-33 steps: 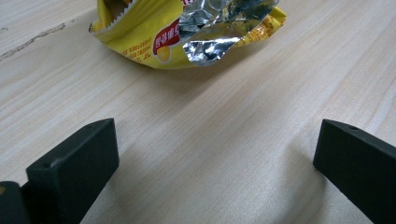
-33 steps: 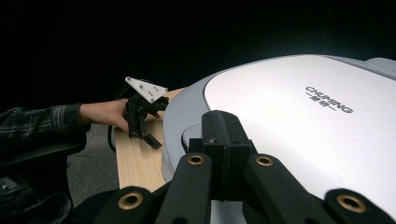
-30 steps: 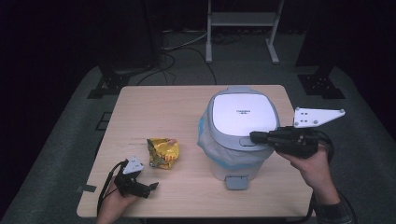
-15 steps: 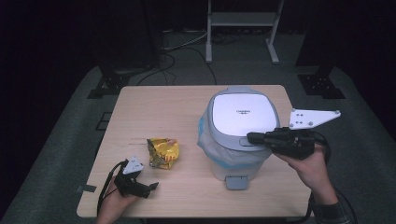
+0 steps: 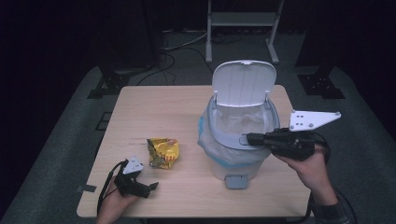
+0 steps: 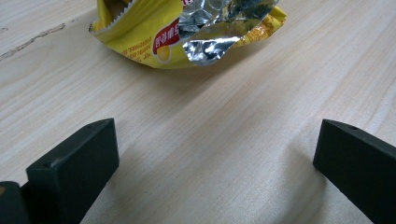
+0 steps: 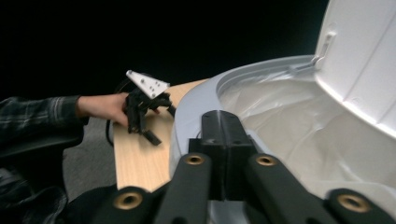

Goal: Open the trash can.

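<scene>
Counter is light wood, set in a dark room; it carries a bin and a wrapper, well apart from each other; the white bin sits right of centre with a plastic liner inside and a foot pedal at its base on the person's side; its lid stands up and open, hinged at the far side, so the mouth is free to take rubbish, probably the reason it was opened; right claw lies level with its tip at the near rim of the bin, jaws pressed together with nothing between them, judged as the tool that works the lid release; in the right gripper view the closed jaws point over the rim into the liner; yellow snack wrapper lies flat on the counter left of the bin, foil torn open, likely the item to throw in; left claw rests low near the front edge, just beside the wrapper but apart from it; its jaws are spread wide, facing the wrapper, holding nothing, seemingly lined up for a pickup.
</scene>
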Motion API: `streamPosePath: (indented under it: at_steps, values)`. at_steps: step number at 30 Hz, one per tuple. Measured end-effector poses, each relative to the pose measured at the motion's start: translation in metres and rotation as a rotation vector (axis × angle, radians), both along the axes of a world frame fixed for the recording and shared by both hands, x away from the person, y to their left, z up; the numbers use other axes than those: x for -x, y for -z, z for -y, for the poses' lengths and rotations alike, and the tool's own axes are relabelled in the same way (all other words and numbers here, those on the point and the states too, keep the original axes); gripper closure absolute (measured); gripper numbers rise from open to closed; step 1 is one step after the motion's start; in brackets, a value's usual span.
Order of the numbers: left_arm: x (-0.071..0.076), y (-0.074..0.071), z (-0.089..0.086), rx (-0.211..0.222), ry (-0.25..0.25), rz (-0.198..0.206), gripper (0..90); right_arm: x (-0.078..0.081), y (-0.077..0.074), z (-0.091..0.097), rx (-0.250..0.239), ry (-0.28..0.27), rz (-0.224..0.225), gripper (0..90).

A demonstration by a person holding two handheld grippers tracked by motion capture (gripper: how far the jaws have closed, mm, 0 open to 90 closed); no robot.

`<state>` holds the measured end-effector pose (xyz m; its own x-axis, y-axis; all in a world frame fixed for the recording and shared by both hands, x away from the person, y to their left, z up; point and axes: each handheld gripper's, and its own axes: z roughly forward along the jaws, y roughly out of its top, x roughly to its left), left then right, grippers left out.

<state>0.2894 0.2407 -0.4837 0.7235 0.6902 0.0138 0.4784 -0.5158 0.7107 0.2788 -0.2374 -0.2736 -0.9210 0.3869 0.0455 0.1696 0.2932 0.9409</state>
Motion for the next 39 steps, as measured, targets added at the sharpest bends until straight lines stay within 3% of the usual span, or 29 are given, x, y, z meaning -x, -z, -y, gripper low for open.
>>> streamPosePath:
  at_steps: [5,23,39]
  values:
    - [0.000,0.000,0.000,0.001,-0.001,0.001,0.0,0.001,-0.003,0.009,-0.016,0.031,-0.001,77.7]
    - [0.000,0.000,0.000,0.001,-0.003,0.002,0.0,0.013,-0.008,0.046,-0.026,0.152,0.020,62.9]
    - [0.000,0.000,0.000,0.001,-0.003,0.002,0.0,0.021,0.013,0.081,0.018,0.299,-0.004,38.9]
